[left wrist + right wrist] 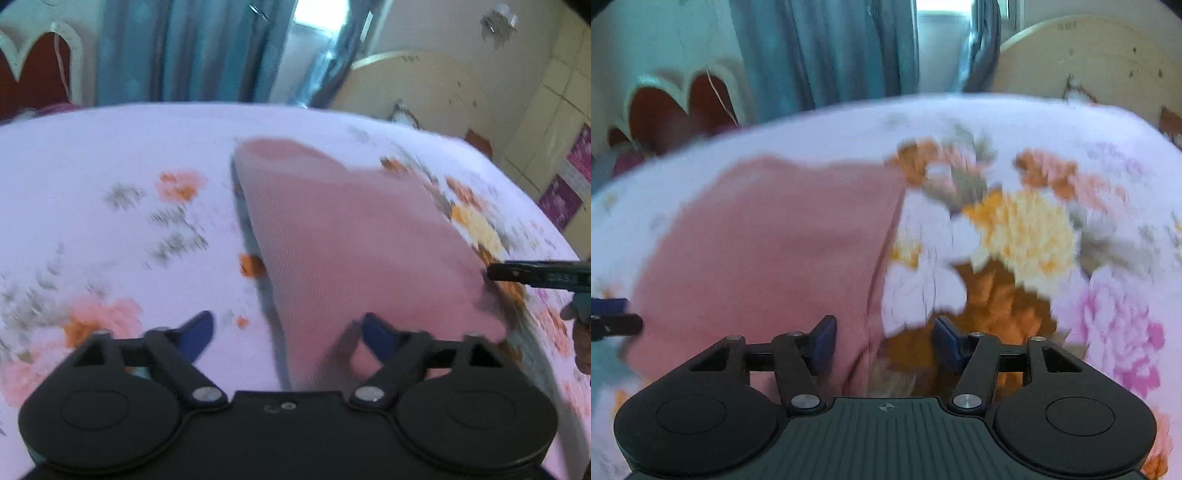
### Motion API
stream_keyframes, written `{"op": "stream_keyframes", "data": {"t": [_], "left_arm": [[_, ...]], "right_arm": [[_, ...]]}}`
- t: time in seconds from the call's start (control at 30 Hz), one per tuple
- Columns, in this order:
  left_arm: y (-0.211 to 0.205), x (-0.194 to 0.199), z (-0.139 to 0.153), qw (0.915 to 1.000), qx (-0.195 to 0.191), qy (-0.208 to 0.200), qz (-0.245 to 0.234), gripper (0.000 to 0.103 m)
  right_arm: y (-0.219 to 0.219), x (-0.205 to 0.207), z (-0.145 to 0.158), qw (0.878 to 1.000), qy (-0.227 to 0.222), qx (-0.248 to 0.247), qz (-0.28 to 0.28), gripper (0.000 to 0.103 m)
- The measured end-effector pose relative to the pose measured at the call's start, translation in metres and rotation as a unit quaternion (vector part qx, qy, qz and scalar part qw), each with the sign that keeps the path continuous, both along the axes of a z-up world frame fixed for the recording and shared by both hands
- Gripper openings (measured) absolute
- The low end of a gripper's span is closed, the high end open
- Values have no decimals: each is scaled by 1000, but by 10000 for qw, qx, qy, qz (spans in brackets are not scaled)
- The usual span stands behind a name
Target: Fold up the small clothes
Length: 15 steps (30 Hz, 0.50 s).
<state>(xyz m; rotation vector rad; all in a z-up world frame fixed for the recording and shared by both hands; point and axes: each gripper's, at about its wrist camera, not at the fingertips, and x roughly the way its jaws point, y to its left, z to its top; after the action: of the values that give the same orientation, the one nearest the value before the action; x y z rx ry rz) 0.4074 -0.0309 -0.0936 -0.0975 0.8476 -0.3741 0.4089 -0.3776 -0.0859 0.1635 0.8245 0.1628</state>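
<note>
Black-framed, with blue pads, the left gripper (288, 338) stands with its jaws wide apart above a bed sheet (110, 155) of pale lilac cloth printed with orange, pink and yellow flowers; nothing is clamped, though its right finger (380, 338) sits over the near end of a folded pink ribbed-knit garment (351, 236). That small garment lies flat on the bed, its long folded edge running away from the camera. Seen from the other wrist, the right gripper (884, 341) likewise has its jaws parted and pressing on nothing, straddling the garment's right-hand edge, one pad (825, 341) over pink cloth and the other (947, 341) over the printed sheet. Each gripper's tip shows at the edge of the other's view, just beside the garment. Blue curtains (827, 48) hang beyond the bed. Both views are blurred.
</note>
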Motion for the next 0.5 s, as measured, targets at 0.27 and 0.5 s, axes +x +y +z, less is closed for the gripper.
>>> {"op": "stream_keyframes", "data": {"t": [0.27, 0.5], "left_arm": [[-6, 39, -2, 9982, -479, 329, 144, 80], [-18, 56, -9, 9978, -449, 402, 263, 81]], "right_arm": [[-32, 57, -16, 9874, 590, 1469, 66, 57], [-42, 76, -28, 9943, 595, 867, 152, 57]]}}
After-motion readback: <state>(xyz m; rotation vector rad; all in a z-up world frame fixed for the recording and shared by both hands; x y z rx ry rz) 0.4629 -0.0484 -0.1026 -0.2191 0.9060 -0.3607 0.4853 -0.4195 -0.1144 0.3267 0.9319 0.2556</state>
